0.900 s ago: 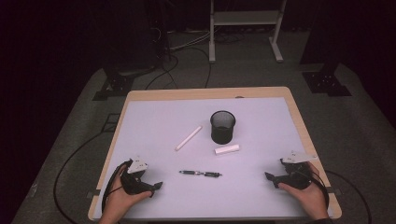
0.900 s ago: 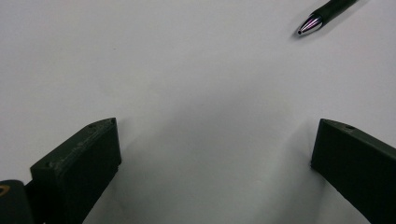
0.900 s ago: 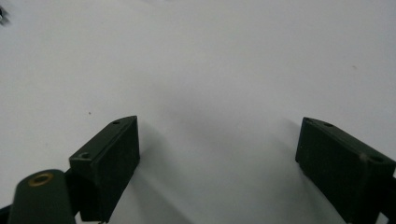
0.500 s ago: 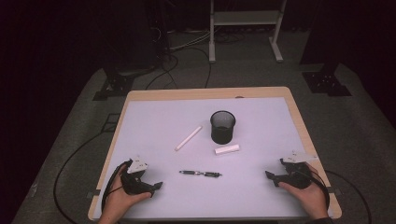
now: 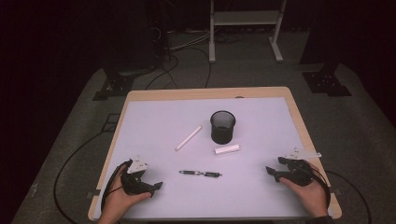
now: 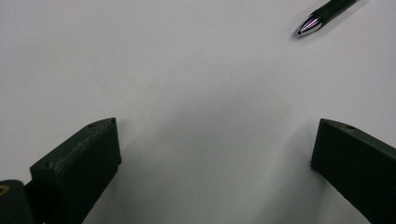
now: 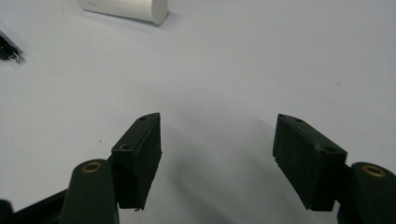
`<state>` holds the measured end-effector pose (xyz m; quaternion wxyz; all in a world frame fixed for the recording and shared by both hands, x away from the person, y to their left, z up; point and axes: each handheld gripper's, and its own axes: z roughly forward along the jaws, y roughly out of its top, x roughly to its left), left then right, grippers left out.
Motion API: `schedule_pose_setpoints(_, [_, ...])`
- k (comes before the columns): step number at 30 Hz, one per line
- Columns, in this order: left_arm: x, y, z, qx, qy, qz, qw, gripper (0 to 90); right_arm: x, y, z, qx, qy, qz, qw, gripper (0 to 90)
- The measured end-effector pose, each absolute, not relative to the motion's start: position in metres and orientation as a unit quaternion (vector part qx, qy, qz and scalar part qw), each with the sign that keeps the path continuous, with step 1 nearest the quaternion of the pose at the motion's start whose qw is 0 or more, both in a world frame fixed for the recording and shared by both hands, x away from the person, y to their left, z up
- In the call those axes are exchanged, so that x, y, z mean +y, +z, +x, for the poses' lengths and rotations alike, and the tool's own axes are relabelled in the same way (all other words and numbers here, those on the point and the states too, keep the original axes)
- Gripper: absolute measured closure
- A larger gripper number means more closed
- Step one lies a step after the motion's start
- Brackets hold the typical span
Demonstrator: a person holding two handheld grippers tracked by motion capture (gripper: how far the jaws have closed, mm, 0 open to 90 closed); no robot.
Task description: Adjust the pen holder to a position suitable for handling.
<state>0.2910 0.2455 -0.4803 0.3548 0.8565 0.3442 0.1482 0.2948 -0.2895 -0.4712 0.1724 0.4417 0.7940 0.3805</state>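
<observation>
Pen (image 5: 200, 173): light, stiff, slick, apt to roll; I'd pinch mid-barrel.
Left gripper (image 5: 156, 185): fingers spread, empty.
Right gripper (image 5: 272, 172): fingers apart, empty on the bench (image 5: 154, 121).

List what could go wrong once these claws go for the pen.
The slim dark pen with a silver tip lies flat on the smooth white tabletop; it may roll or skid from the open left claw. The black mesh cup stands upright near the short white cylinder; a hasty right claw might tip it.
</observation>
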Motion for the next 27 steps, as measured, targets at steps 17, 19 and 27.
schedule_pose_setpoints(17, [0.245,-0.48,0.292,0.343,0.148,0.858,0.353,0.4,-0.272,-0.448,0.321,0.796,0.405,0.421,0.156,33.6])
schedule_pose_setpoints(19, [0.245,-0.48,0.291,0.343,0.148,0.858,0.353,0.4,-0.27,-0.445,0.324,0.797,0.406,0.419,0.157,33.7])
schedule_pose_setpoints(27, [0.246,-0.48,0.292,0.343,0.148,0.857,0.354,0.4,-0.261,-0.432,0.335,0.796,0.415,0.41,0.16,34.4])
